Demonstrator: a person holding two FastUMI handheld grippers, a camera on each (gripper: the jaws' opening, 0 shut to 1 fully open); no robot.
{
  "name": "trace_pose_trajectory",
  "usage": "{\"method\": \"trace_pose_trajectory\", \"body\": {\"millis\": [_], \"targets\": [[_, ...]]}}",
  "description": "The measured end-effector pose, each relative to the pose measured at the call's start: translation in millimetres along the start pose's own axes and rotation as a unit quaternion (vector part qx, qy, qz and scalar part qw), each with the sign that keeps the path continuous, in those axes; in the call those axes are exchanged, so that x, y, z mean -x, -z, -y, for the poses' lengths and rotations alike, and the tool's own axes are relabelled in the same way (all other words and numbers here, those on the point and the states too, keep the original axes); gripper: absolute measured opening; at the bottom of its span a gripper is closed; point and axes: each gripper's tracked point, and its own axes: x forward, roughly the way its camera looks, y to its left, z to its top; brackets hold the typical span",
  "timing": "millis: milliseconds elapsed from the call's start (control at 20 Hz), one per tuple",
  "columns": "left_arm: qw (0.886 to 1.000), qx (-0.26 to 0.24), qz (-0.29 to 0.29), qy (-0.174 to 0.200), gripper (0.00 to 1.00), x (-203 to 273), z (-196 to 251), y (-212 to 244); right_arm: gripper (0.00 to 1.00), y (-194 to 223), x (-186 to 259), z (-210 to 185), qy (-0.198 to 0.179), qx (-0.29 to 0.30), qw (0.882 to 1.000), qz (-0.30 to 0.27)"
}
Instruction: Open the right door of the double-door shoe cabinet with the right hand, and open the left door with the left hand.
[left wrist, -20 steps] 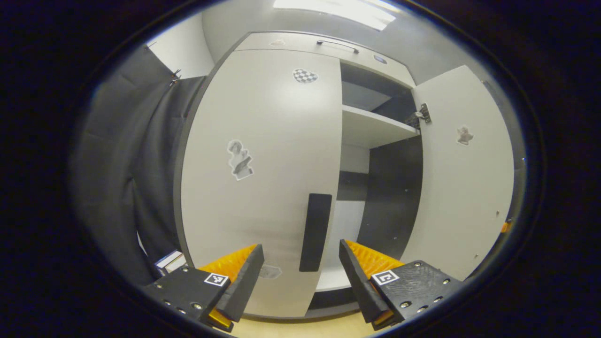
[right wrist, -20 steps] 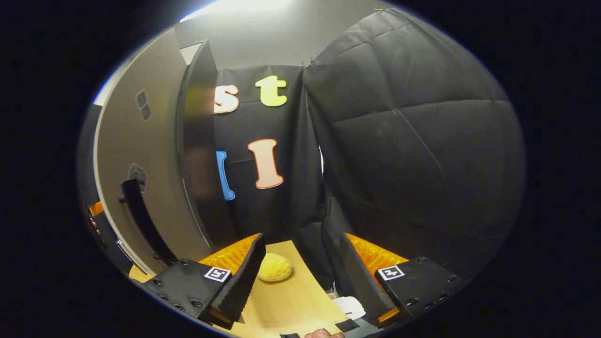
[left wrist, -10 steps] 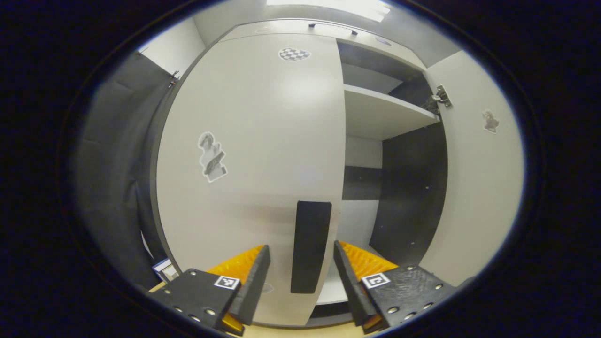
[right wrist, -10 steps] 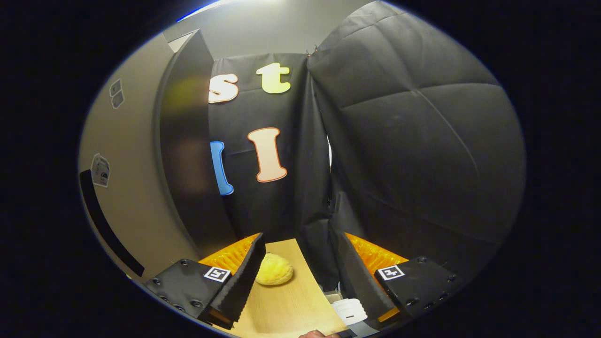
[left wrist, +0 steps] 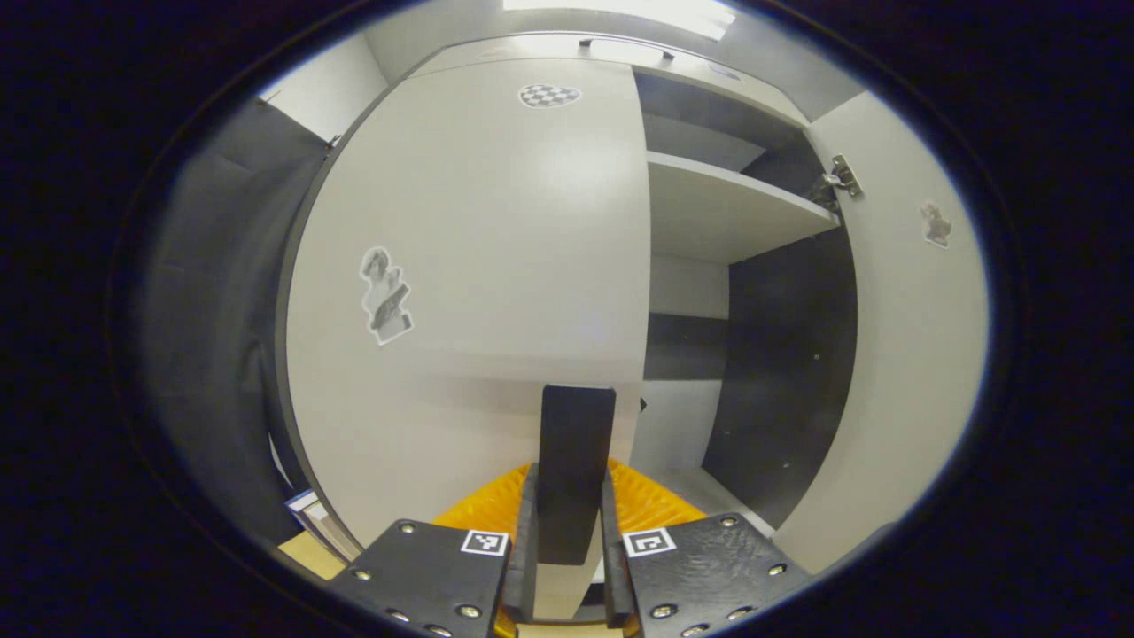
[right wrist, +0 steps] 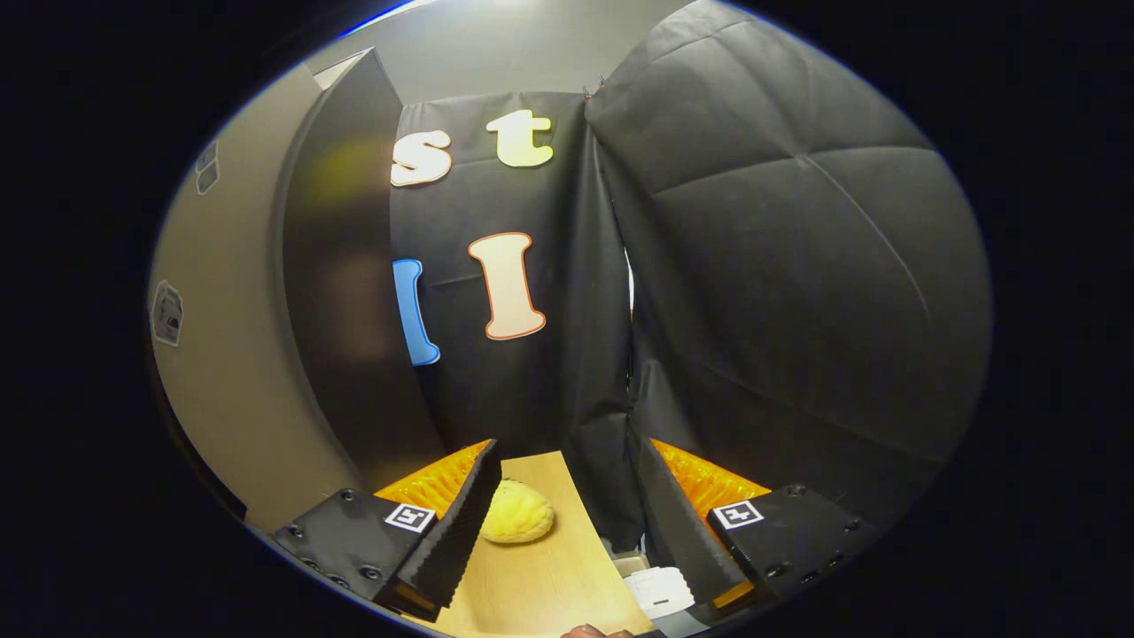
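In the left gripper view the left gripper (left wrist: 569, 567) sits at the bottom centre with its two fingers closed tight on the flat black rectangular handle (left wrist: 576, 470), which stands upright near the free edge of the pale grey left door (left wrist: 496, 257) of the shoe cabinet. That door still looks shut, while the pale grey right door (left wrist: 904, 354) stands swung out at the right of the frame, baring a grey shelf (left wrist: 718, 213) and the dark inside. The grip takes only the lower part of the handle (a slim, smooth plate), so a pull that is not along the door's swing could let the fingers slide off its end, or twist the handle against its fixing. In the right gripper view the right gripper (right wrist: 567, 532) hangs with its fingers spread and nothing between them, low in the frame over a light wooden surface (right wrist: 549, 585) with a yellow rounded sponge-like lump (right wrist: 518, 518). It is near the open door's dark edge (right wrist: 341, 292) at the left, and could knock that door if it drifts.
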Motion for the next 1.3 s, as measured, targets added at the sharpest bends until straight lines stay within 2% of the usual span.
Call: {"method": "trace_pose_trajectory", "body": {"millis": [50,100,350,550,600,700,1000,1300], "targets": [[1.000,-0.004,-0.002,-0.005,0.28,0,0,1,0.95,1,-1,-1,-0.001,0.002,1.000,-0.001],[1.000,-0.005,-0.003,-0.006,0.28,-1,1,2,0.98,0,-2,-2,-0.003,0.002,1.000,-0.001],[1.000,0.002,-0.001,-0.001,0.18,0,0,5,0.98,2,-6,-10,-0.006,0.018,1.000,-0.003],[1.000,0.004,-0.004,-0.001,0.18,2,0,6,0.98,3,-3,-13,-0.003,0.021,1.000,-0.001],[1.000,0.005,-0.004,0.001,0.18,3,-1,7,0.92,3,-2,-13,-0.003,0.018,1.000,-0.006],[1.000,0.012,-0.003,0.005,0.18,3,-1,7,0.92,8,0,-14,-0.004,0.009,1.000,-0.014],[1.000,0.018,-0.003,0.014,0.18,5,-3,3,0.92,26,38,-17,0.019,0.010,0.999,-0.024],[0.999,0.026,-0.006,0.036,0.17,14,-8,5,0.92,20,87,-22,0.049,0.006,0.999,-0.009]]}}
